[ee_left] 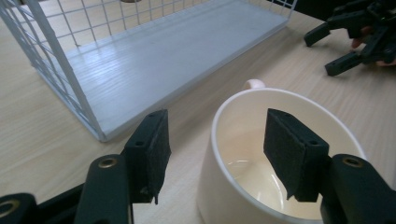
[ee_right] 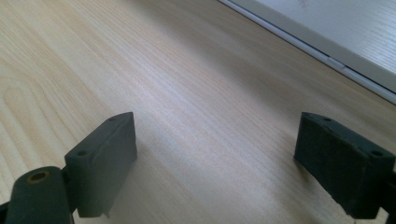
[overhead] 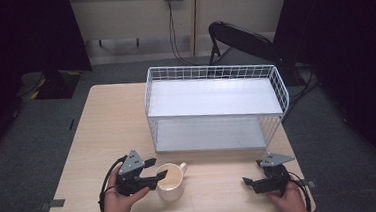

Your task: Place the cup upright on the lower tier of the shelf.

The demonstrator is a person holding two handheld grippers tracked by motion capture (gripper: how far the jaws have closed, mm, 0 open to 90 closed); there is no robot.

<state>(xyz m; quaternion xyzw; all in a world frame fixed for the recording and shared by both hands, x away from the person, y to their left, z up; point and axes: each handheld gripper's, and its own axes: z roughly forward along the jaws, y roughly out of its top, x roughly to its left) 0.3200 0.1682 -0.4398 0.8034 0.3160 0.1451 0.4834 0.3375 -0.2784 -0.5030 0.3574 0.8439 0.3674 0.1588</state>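
My left gripper (ee_left: pixel 215 154), lower centre, straddles mug (ee_left: pixel 280 154) wall, approx half-closed, prob. not yet pinching; off-centre squeeze could tip it.

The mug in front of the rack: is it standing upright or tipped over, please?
Upright: the mug rests on its base on the table, its open mouth facing up.

white wire shelf rack (overhead: pixel 213 73) (two tiers), wooden table (overhead: pixel 110 126), folding chair (overhead: pixel 236 38)
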